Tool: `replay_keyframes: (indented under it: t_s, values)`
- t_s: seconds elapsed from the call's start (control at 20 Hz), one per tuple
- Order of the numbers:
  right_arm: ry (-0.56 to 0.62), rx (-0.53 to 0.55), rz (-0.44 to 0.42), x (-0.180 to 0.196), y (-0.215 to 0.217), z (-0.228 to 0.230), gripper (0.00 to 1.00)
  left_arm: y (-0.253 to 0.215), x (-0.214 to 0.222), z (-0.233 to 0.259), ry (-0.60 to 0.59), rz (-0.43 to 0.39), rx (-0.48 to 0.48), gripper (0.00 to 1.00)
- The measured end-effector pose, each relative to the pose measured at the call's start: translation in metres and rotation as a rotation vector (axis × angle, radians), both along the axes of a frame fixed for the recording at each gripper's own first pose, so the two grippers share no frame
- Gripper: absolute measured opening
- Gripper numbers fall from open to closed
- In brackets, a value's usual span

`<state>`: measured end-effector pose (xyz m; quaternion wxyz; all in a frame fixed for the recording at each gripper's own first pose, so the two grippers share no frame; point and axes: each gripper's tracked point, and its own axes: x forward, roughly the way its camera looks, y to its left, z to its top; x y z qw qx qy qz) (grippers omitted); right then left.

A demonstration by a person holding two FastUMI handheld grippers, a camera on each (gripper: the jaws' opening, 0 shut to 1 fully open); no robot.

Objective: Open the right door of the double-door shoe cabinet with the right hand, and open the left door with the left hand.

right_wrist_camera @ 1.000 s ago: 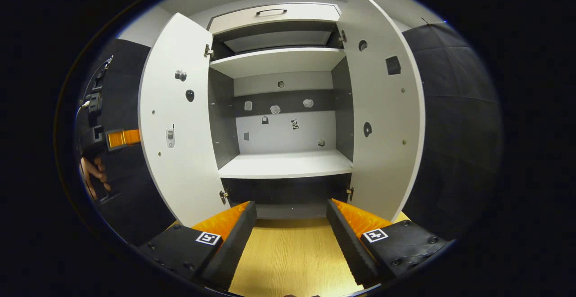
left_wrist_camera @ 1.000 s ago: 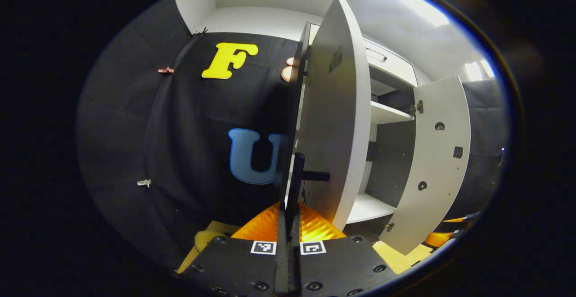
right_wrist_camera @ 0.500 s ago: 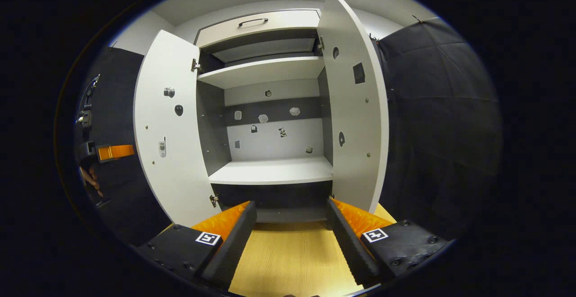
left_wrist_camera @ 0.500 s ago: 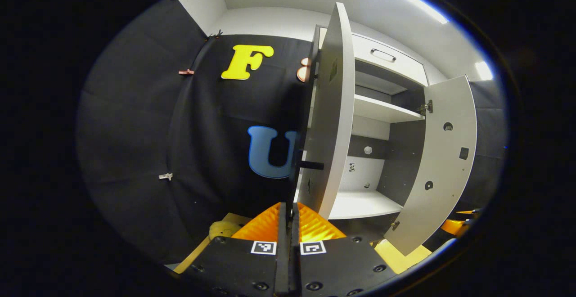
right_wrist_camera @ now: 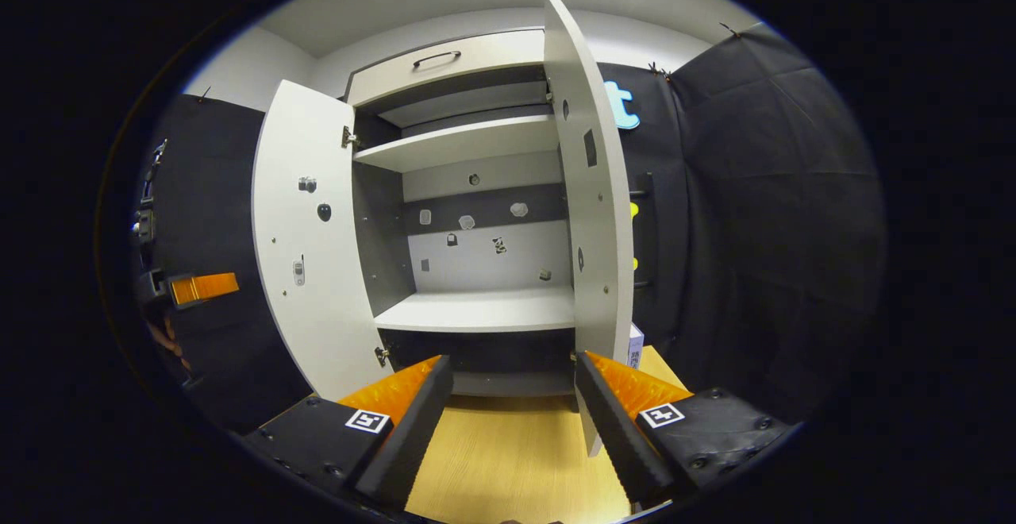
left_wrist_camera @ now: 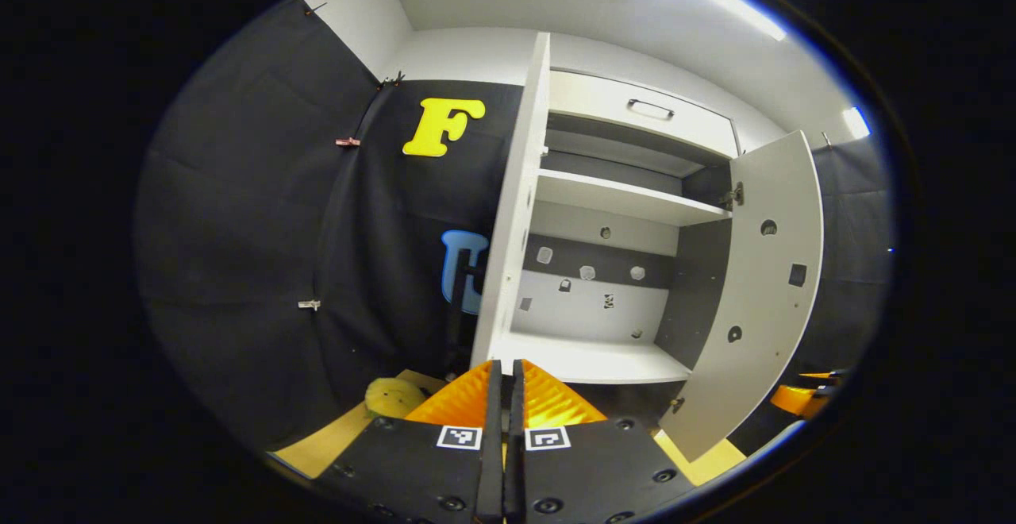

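Shoe cabinet (right_wrist_camera: pixel 476 214) stands dead ahead of the right tool (right_wrist_camera: pixel 514 397), both doors swung out, interior open to view – white shelves, dark back band with small stickers. Same cabinet (left_wrist_camera: pixel 611 270) sits ahead and to the right of the left tool (left_wrist_camera: pixel 505 397).

Left door (right_wrist_camera: pixel 317 246): in the right gripper view it is ahead-left of the right tool, inner face showing, hinged at the cabinet's left side. In the left gripper view the left door (left_wrist_camera: pixel 512 206) is seen nearly edge-on, straight ahead and rising just above the left tool's tips; its dark handle (left_wrist_camera: pixel 459 302) pokes out on the far-left side of the panel. Cannot tell if the tips touch the door edge.

Right door (right_wrist_camera: pixel 591 206): just ahead-right of the right tool, seen at a steep angle, lower edge close over the right finger. In the left gripper view the right door (left_wrist_camera: pixel 754 286) is well off to the right.

Light wooden counter (right_wrist_camera: pixel 516 460) runs under the right tool up to the cabinet base.

Right tool – fingers spread wide, nothing between them. Left tool – fingers pressed together, nothing visibly held.

The left tool (right_wrist_camera: pixel 202 287) also shows in the right gripper view, far left beyond the left door, orange finger pointing at the door's outer side.
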<state>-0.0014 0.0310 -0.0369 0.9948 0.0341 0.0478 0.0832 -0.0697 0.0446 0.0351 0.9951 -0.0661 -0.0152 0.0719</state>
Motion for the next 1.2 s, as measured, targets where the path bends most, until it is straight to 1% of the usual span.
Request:
replay_keyframes:
  t_s: [0.1, 0.15, 0.25, 0.35, 0.4, 0.55, 0.6, 0.65, 0.75, 0.8, 0.85, 0.95, 1.1, 1.2]
  values:
    - [-0.016, -0.004, -0.003, 0.001, -0.008, 0.006, 0.98, -0.027, -0.002, -0.004, -0.003, -0.026, 0.001, 0.11]
    - [-0.020, 0.000, -0.006, 0.002, -0.011, 0.009, 0.98, -0.036, -0.002, -0.006, 0.004, -0.027, 0.012, 0.08]
    - [-0.026, 0.020, -0.007, 0.001, -0.010, 0.013, 0.98, -0.045, -0.002, -0.006, 0.007, -0.023, 0.044, 0.23]
    - [-0.034, 0.028, -0.007, 0.005, -0.008, 0.016, 0.98, -0.059, 0.001, -0.005, -0.002, -0.042, 0.062, 0.46]
    - [-0.039, 0.027, -0.007, 0.006, -0.004, 0.017, 1.00, -0.065, 0.004, -0.008, 0.001, -0.058, 0.062, 0.48]
    - [-0.042, 0.016, -0.001, 0.011, 0.005, 0.016, 0.98, -0.064, 0.008, -0.010, 0.010, -0.073, 0.078, 0.51]
    - [-0.042, 0.012, -0.001, 0.013, 0.011, 0.017, 0.98, -0.063, 0.011, -0.012, 0.014, -0.076, 0.087, 0.55]
    - [-0.043, 0.010, -0.005, 0.013, 0.016, 0.018, 0.98, -0.062, 0.014, -0.013, 0.018, -0.080, 0.095, 0.62]
    - [-0.046, 0.008, -0.010, 0.013, 0.023, 0.020, 0.98, -0.062, 0.016, -0.017, 0.024, -0.088, 0.109, 0.83]
    - [-0.050, 0.007, -0.013, 0.015, 0.026, 0.021, 0.98, -0.062, 0.016, -0.020, 0.026, -0.095, 0.119, 0.86]
    - [-0.056, 0.006, -0.018, 0.015, 0.028, 0.021, 0.98, -0.063, 0.017, -0.022, 0.028, -0.104, 0.127, 0.94]
    - [-0.075, 0.007, -0.035, 0.017, 0.032, 0.018, 0.98, -0.064, 0.017, -0.030, 0.031, -0.112, 0.143, 0.95]
    - [-0.051, -0.009, -0.037, 0.015, 0.041, 0.002, 0.98, -0.064, 0.014, -0.036, 0.025, -0.123, 0.179, 0.95]
    - [-0.045, -0.014, -0.049, 0.014, 0.040, -0.004, 0.98, -0.065, 0.014, -0.038, 0.014, -0.134, 0.183, 0.95]
